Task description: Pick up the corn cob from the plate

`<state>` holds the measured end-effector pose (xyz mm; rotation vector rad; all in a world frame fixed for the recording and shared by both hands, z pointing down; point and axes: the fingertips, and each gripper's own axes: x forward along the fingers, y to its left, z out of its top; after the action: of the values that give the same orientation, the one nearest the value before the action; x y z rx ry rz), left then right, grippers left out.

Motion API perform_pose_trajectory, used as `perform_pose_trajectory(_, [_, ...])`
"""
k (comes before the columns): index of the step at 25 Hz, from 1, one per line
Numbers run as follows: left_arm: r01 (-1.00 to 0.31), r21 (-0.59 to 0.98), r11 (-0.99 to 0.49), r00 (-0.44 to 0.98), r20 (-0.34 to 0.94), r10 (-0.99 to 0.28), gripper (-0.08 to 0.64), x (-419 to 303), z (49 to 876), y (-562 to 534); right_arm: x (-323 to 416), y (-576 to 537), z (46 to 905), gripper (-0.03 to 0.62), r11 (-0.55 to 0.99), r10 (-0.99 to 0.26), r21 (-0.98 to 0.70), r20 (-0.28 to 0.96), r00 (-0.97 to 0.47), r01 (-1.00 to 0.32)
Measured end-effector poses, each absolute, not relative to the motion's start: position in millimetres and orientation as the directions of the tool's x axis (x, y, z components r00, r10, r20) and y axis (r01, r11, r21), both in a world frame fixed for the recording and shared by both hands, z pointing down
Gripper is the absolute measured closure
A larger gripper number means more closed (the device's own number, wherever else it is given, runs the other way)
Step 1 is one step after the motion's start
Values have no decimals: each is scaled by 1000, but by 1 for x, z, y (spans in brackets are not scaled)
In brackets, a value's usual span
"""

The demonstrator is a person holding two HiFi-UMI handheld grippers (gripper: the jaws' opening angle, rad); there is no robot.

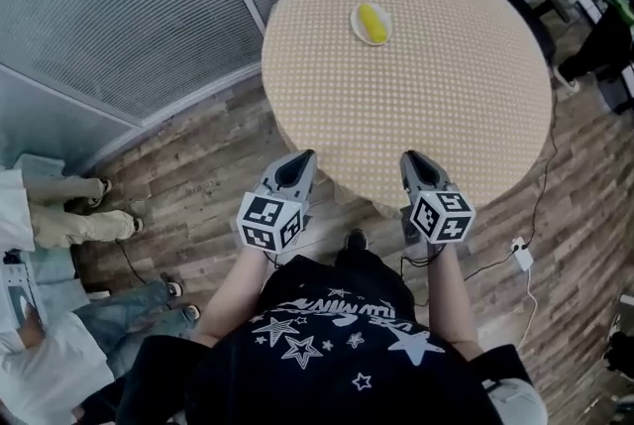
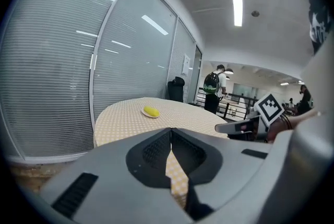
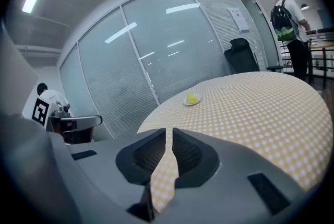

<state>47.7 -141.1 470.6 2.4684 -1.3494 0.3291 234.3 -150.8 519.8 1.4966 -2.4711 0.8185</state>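
Glass walls [image 1: 119, 17] and wood floor [image 1: 198, 180] ring the checkered table [image 1: 416, 96]; left claw [image 1: 301, 158], right claw [image 1: 415, 159] closed, empty.

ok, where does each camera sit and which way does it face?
Head view: on the head, facing steeply down at the table, corn cob on a plate at its far side; forearms, shirt, left gripper and right gripper show.
Left gripper view: on that gripper, facing along its shut jaws across the table; right gripper at right.
Right gripper view: same on the right, jaws shut; left gripper at left.
Shared: all three see the corn cob on the plate.
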Motion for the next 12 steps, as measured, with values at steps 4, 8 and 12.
perform_pose_trajectory(4, [-868,199,-455,496,332,-802,552,44,468,-155,236,-179,527,555,368,-755,-384,407,-513,-847])
perform_pose_trajectory(8, [-878,212,-429,478,364,-800,552,32,479,-161,220,-194,532,555,388,-738,-413,396,-546,-824])
perform_pose_trajectory(12, [-887,174,-427,459,431,-777,552,17,501,-184,206,-217,538,556,365,-739,-417,414,-532,-832])
